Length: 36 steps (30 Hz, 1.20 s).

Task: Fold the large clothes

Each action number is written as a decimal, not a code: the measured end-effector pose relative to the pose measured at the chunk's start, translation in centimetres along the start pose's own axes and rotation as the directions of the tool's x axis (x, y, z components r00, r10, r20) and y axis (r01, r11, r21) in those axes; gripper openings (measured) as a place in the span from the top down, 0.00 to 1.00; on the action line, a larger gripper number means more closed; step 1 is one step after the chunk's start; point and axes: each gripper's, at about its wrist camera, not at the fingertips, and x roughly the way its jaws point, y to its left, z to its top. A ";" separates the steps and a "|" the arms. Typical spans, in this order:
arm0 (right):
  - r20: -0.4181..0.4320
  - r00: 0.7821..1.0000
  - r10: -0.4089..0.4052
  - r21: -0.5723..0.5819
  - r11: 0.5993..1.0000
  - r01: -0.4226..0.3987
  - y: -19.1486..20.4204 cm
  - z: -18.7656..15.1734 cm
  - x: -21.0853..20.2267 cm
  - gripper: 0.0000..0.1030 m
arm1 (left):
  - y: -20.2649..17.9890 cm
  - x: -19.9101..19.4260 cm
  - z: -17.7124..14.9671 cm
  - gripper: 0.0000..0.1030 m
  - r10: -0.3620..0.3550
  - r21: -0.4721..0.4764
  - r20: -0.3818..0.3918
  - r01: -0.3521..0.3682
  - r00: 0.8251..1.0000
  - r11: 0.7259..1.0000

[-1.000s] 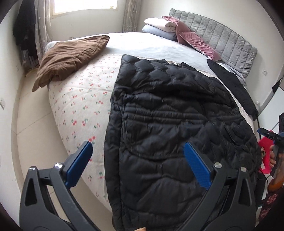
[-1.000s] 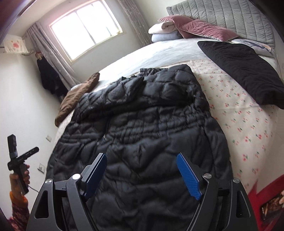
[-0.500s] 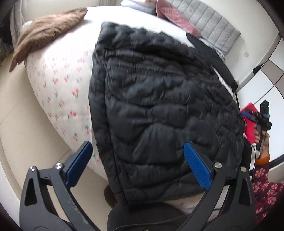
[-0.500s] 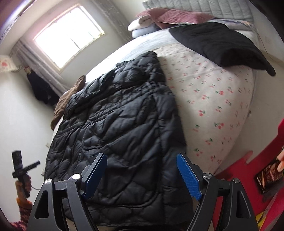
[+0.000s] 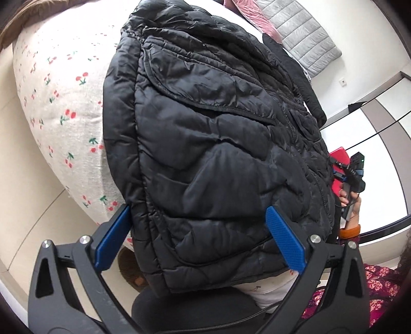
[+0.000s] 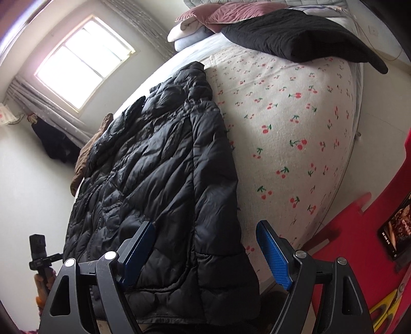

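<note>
A large black quilted puffer jacket lies spread on a bed with a cherry-print sheet, its hem hanging over the near edge. My left gripper is open, its blue pads straddling the jacket's lower left hem corner. In the right wrist view the jacket fills the left half. My right gripper is open around the jacket's lower right hem corner. Neither gripper holds fabric.
A black garment lies at the far right of the bed. Pillows sit by the grey headboard. A brown pillow lies at the far left. A red mat covers the floor right of the bed.
Both grippers have come down and closer to the jacket's hem at the bed's near edge, so the jacket now fills more of each view. Both stay open.
</note>
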 end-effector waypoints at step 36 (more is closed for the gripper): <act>0.051 0.995 0.083 -0.037 0.996 -0.081 2.8 -1.7 -0.7 0.87 | -1.9 -2.6 -3.2 0.81 -0.138 -0.039 0.148 0.146 0.979 0.989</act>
